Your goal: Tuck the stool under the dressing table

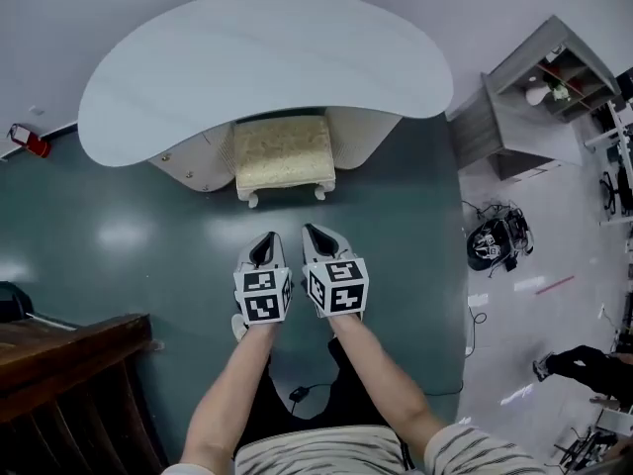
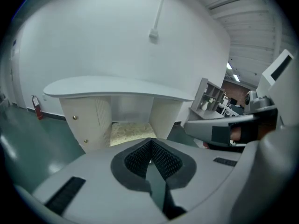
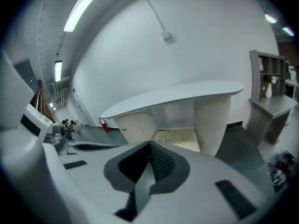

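Fire extinguisher (image 1: pixel 30 141): is lying at the far left on the green floor, well apart from everything the task concerns.

Dressing table (image 1: pixel 198 77): is standing against the far wall, its curved white top spreading over two pale pedestals with a gap between them.

Stool (image 1: pixel 283 152): is sitting in that gap, between the pedestals. Its far part is going under the top, while its cream seat and two near legs are showing in front of the top's inward curve. Both gripper views are showing it (image 2: pixel 128 132) (image 3: pixel 180 136) set back in the recess.

Left gripper (image 1: pixel 268 240): is hovering on the near side, well apart from the stool. Its jaws are pressing together with nothing between them.

Right gripper (image 1: pixel 315 234): is hanging just beside the left one, also well clear of the stool. Its jaws are likewise pressing together on nothing.

Shelf unit (image 1: pixel 534 97): is standing at the far right, beside the table and outside the work.

Progress: the tucking is looking done or all but done, since the stool is resting inside the gap and neither tool is touching it.

Remaining: at most a small push farther in. Whether the seat could go deeper is not showing from these angles.
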Demonstrator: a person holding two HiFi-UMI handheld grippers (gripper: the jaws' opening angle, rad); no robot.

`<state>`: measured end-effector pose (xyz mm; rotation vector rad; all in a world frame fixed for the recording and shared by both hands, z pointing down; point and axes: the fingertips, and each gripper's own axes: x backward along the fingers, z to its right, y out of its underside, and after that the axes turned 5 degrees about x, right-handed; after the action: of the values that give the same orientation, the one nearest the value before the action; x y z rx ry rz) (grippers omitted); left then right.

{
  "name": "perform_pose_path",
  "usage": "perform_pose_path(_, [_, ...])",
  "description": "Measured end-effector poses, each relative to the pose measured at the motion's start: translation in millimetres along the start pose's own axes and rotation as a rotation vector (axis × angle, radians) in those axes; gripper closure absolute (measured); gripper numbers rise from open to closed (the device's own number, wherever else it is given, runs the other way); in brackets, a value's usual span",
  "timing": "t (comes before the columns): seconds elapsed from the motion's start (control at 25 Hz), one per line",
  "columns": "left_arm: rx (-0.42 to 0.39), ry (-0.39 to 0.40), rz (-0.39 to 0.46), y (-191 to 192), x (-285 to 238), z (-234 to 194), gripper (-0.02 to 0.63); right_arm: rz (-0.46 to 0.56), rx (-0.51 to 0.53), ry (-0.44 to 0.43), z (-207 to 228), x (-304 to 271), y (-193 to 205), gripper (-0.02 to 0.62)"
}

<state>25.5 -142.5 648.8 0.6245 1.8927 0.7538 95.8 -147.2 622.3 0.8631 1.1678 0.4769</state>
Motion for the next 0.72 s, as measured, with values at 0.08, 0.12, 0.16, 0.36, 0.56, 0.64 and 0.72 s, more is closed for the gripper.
perform_pose_path(0.08, [-0.010, 0.008, 0.021, -15.9, 28.5, 13.6, 0.600, 0.008, 0.002, -0.012, -13.2, 27.7, -12.1, 0.583])
perform_pose_path(0.12, [-0.016, 0.012, 0.034, -24.8, 42.1, 20.0, 0.600, 0.015, 0.004, -0.014, -19.0, 40.3, -19.4, 0.583])
perform_pose_path(0.16, [-0.021, 0.016, 0.048, -33.7, 55.5, 26.0, 0.600, 0.025, 0.006, -0.016, -24.4, 52.8, -27.6, 0.582])
perform_pose_path(0.36, [-0.023, 0.040, 0.128, -72.0, 131.9, 61.5, 0.600, 0.100, 0.038, -0.024, -51.4, 127.8, -76.0, 0.583])
perform_pose_path(0.56, [-0.083, 0.069, 0.169, -107.6, 211.2, 94.7, 0.600, 0.168, 0.077, -0.051, -87.5, 201.6, -127.1, 0.583])
perform_pose_path(0.64, [-0.098, 0.083, 0.196, -125.6, 232.6, 104.8, 0.600, 0.195, 0.095, -0.057, -96.5, 221.6, -146.5, 0.582])
perform_pose_path(0.72, [-0.102, 0.098, 0.228, -143.0, 251.4, 114.6, 0.600, 0.225, 0.106, -0.057, -101.9, 239.7, -163.7, 0.583])
